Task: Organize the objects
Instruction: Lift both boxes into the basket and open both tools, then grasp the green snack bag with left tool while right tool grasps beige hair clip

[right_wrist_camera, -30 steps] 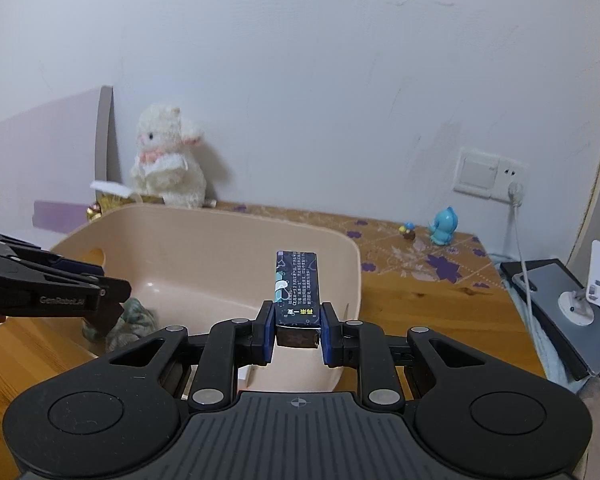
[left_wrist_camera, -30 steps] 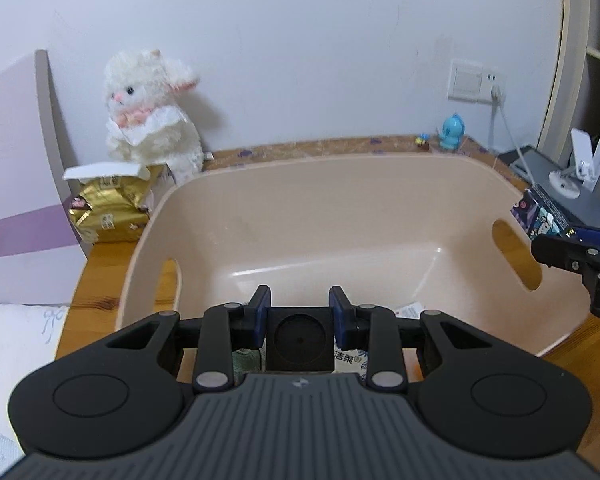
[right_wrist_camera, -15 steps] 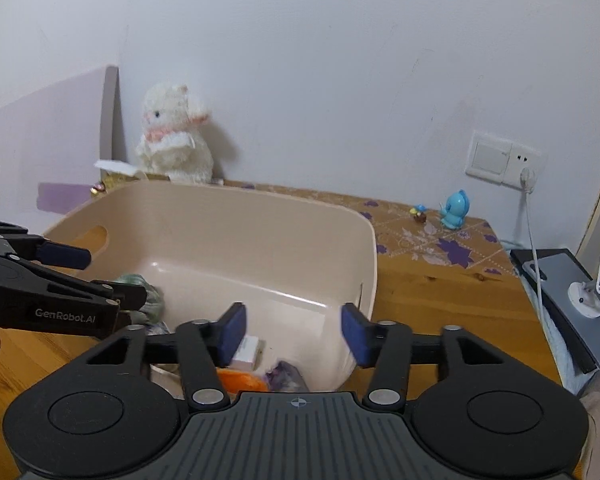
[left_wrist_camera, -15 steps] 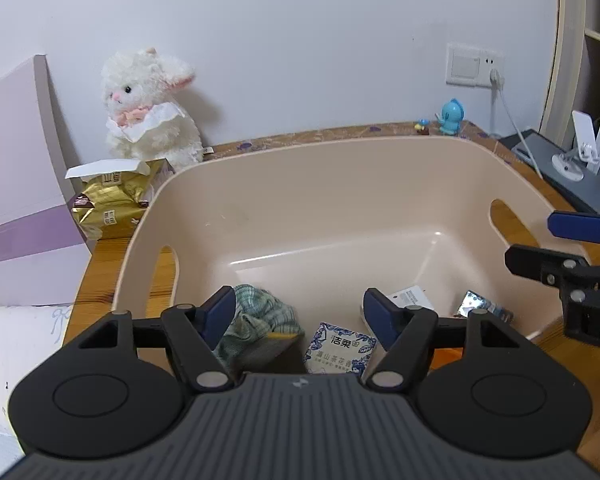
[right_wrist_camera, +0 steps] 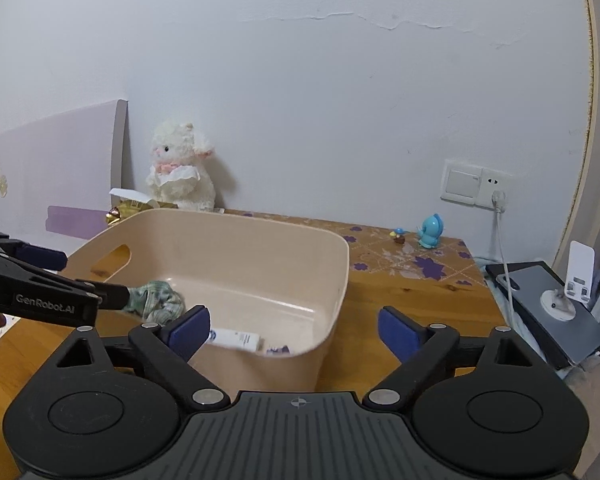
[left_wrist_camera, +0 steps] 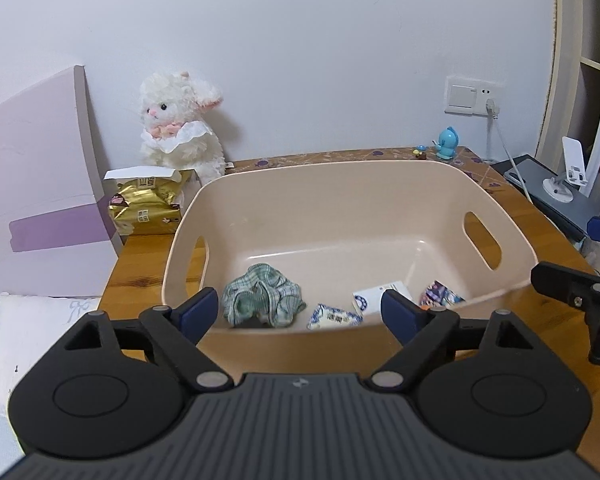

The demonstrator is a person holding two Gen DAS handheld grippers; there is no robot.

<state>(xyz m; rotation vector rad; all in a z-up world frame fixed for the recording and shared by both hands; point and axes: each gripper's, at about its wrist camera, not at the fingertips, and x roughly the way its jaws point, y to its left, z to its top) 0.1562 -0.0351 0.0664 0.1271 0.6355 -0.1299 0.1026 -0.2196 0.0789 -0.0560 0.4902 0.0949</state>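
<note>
A beige plastic bin (left_wrist_camera: 340,176) (right_wrist_camera: 228,232) with cut-out handles stands on the wooden table. Inside lie a crumpled green checked cloth (left_wrist_camera: 262,294) (right_wrist_camera: 156,300), a small tissue packet (left_wrist_camera: 334,316), a white box (left_wrist_camera: 370,296) (right_wrist_camera: 236,337) and a dark printed pack (left_wrist_camera: 440,292). My left gripper (left_wrist_camera: 302,310) is open in front of the bin's near wall, nothing between its fingers. My right gripper (right_wrist_camera: 294,328) is open too, held back from the bin's right near corner, and empty.
A white plush lamb (left_wrist_camera: 180,128) and a gold tissue pack (left_wrist_camera: 146,204) sit behind the bin on the left, beside a lilac board (left_wrist_camera: 32,184). A blue figurine (left_wrist_camera: 446,143), a wall socket with a cable (left_wrist_camera: 492,110), and a dark device with a white stand (left_wrist_camera: 556,192) are on the right.
The left gripper opened and let a black cube go, the right let the dark printed pack drop into the bin. Both have since pulled back from the bin.
</note>
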